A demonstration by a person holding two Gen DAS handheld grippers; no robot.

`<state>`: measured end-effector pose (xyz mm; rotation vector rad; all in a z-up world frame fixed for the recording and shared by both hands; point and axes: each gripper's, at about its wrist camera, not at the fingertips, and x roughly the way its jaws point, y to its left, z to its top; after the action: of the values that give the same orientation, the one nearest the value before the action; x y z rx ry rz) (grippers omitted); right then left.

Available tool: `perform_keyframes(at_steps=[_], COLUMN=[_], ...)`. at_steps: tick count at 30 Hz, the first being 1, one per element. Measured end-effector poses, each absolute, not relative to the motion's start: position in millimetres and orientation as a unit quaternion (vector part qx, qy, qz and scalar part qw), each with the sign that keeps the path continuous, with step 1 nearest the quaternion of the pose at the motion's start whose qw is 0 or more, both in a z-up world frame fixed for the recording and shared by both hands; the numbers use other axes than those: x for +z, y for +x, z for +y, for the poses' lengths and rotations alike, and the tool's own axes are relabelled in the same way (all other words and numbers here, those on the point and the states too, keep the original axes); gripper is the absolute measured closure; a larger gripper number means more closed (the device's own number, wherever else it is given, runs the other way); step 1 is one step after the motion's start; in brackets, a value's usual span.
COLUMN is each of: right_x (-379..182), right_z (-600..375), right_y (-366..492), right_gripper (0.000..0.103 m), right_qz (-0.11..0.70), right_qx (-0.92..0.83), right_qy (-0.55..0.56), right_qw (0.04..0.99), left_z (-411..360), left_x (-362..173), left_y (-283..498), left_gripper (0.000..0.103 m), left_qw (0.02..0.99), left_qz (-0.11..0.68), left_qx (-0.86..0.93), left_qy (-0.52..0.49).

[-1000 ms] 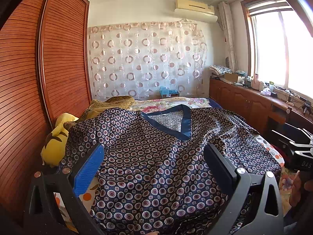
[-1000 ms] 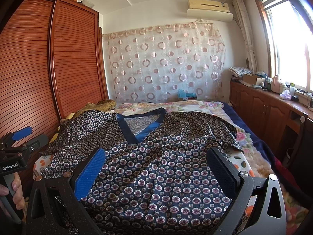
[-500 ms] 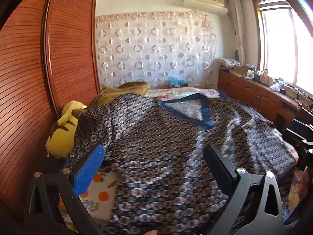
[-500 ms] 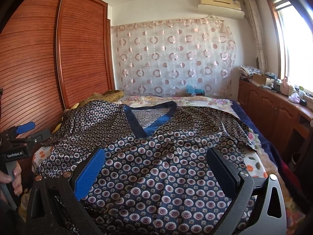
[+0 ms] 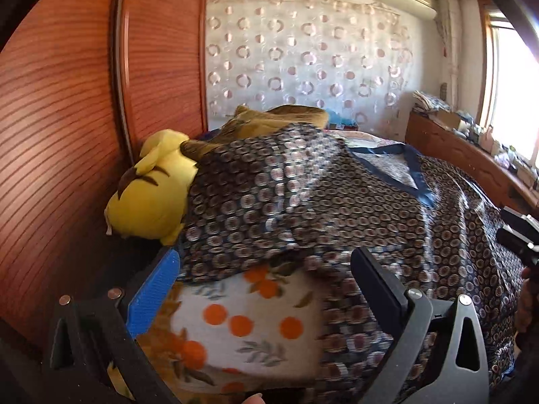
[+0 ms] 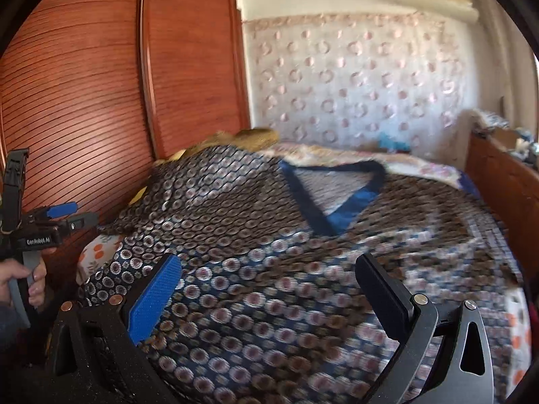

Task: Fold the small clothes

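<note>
The patterned top [image 5: 337,202] is spread flat on the bed [image 5: 242,323], collar pointed away; its near-left edge is lain just ahead of the left gripper [image 5: 266,289], the nearer one; both it and the right gripper [image 6: 266,289] are held apart, empty.

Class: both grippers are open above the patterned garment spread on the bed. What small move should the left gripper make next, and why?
Probably lower the left gripper onto the near left edge of the navy circle-patterned V-neck garment and close on it. Its jaws stand open with nothing between them, and that edge lies rumpled over the orange-fruit bedsheet just ahead. The right gripper is open too, so no fold has begun.
</note>
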<state>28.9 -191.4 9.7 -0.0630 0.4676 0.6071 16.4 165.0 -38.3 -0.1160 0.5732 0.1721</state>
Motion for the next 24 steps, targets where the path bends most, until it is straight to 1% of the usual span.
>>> perform_keyframes(at_steps=[5, 9, 10, 12, 16, 19, 21, 23, 24], right_x=[0, -9, -10, -13, -7, -9, -10, -14, -14], right_z=[-178, -176, -178, -179, -170, -167, -162, -152, -151], right_y=[54, 66, 68, 69, 67, 68, 68, 67, 67], right_gripper=[0.0, 0.0, 0.0, 0.0, 0.0, 0.0, 0.0, 0.0, 0.0], right_qz=[0.258, 0.279, 0.285, 0.293, 0.281, 0.278, 0.274, 0.27, 0.269], right_qx=[0.309, 0.31, 0.312, 0.314, 0.306, 0.302, 0.301, 0.3, 0.299], right_qy=[-0.055, -0.063, -0.062, -0.063, -0.079, -0.082, -0.084, -0.087, -0.089], right_qw=[0.914, 0.907, 0.904, 0.901, 0.906, 0.908, 0.91, 0.911, 0.911], left_z=[202, 226, 231, 238, 245, 248, 250, 254, 256], left_x=[-53, -63, -66, -71, -86, -93, -96, -99, -99], left_y=[20, 24, 26, 32, 46, 48, 49, 50, 52], left_gripper=[0.002, 0.008, 0.011, 0.013, 0.013, 0.014, 0.021, 0.034, 0.037], left_qw=[0.944, 0.933, 0.931, 0.927, 0.91, 0.903, 0.899, 0.893, 0.892], left_qz=[0.303, 0.319, 0.322, 0.331, 0.367, 0.379, 0.383, 0.381, 0.38], left_qx=[0.096, 0.099, 0.096, 0.093, 0.097, 0.087, 0.072, 0.06, 0.058], left_qy=[-0.094, -0.133, -0.141, -0.152, -0.168, -0.182, -0.202, -0.231, -0.237])
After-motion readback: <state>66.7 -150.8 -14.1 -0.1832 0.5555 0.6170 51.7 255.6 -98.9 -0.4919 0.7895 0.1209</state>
